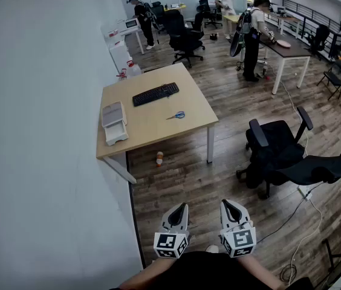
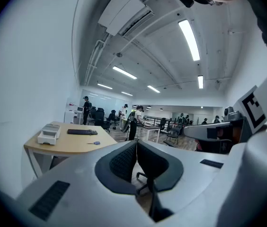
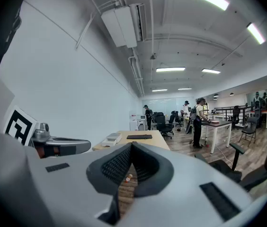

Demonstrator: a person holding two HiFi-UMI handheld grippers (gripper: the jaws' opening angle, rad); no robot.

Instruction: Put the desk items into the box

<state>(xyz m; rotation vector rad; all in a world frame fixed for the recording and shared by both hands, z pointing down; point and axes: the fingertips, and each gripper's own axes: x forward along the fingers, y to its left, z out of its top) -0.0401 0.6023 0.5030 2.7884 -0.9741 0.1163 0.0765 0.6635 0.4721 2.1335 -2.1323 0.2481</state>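
A wooden desk [image 1: 191, 122] stands against the white wall, well ahead of me. On it lie a black keyboard [image 1: 155, 93], blue-handled scissors [image 1: 176, 115] and a white box [image 1: 114, 123] at its left end. A small orange-and-white bottle [image 1: 159, 158] lies on the floor under the desk. My left gripper [image 1: 182, 206] and right gripper [image 1: 226, 203] hang side by side low in the head view, both shut and empty, far from the desk. The left gripper view shows the desk [image 2: 72, 145], keyboard [image 2: 82, 132] and box [image 2: 49, 134] beyond the left gripper [image 2: 136, 144]. The right gripper [image 3: 131, 145] points toward the desk [image 3: 150, 141].
A black office chair [image 1: 279, 156] stands right of the desk, with cables [image 1: 303, 234] on the wooden floor beside it. Several people [image 1: 252, 38] work at other tables and chairs at the back of the room. The wall [image 1: 37, 132] fills the left side.
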